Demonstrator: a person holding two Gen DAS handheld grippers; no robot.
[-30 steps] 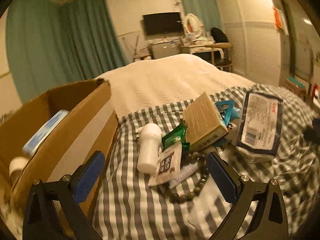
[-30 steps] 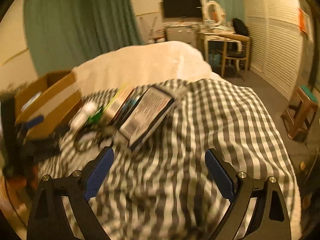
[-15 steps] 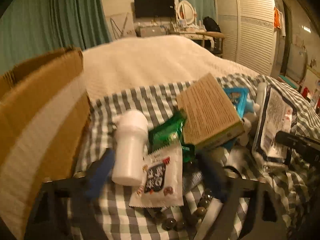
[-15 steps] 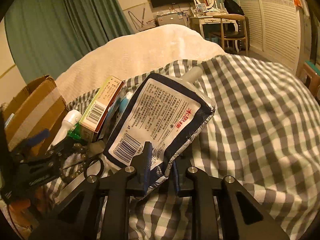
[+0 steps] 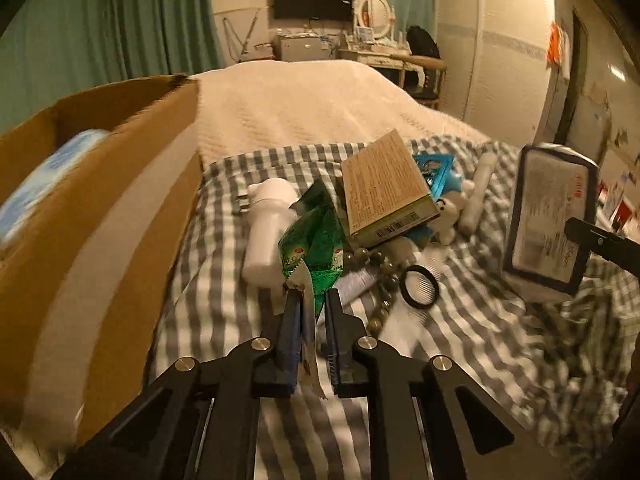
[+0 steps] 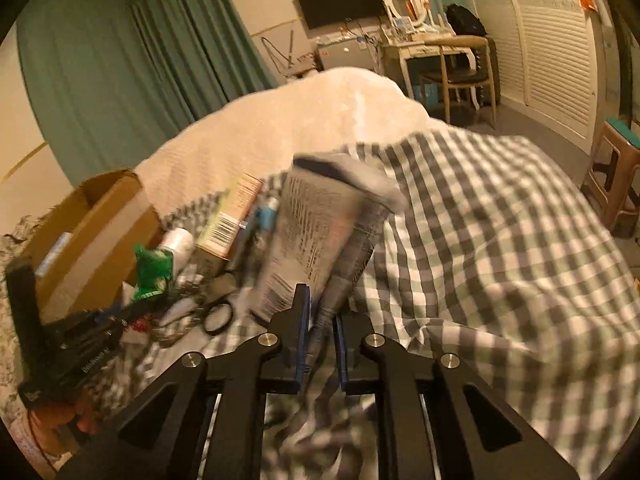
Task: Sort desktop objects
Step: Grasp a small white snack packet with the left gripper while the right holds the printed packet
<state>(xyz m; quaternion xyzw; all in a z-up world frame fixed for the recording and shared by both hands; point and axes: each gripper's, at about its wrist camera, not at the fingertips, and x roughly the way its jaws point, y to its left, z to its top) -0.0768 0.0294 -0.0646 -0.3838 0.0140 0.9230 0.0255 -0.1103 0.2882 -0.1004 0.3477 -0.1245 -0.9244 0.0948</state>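
My left gripper (image 5: 310, 300) is shut on a small white snack sachet (image 5: 308, 320), held edge-on between the pads, with a green packet (image 5: 316, 240) just beyond it. My right gripper (image 6: 318, 312) is shut on a large dark-edged refill pouch (image 6: 312, 240) and holds it lifted and tilted; the pouch also shows in the left wrist view (image 5: 548, 220). An open cardboard box (image 5: 92, 216) stands on the left with a pale blue pack (image 5: 44, 176) inside. A pile lies on the checked cover (image 6: 500, 240): white bottle (image 5: 266, 232), tan carton (image 5: 384, 188), bead bracelet (image 5: 380, 264).
A blue packet (image 5: 438, 172), a white tube (image 5: 476, 196) and a black ring (image 5: 418, 290) lie in the pile. A cream blanket (image 5: 312, 104) covers the bed beyond. A desk with chair (image 6: 452, 64) and a stool (image 6: 618, 168) stand at the right.
My left gripper moved in, shut on the white sachet and lifted it. My right gripper, shut on the refill pouch half a second ago, has raised it off the cover.
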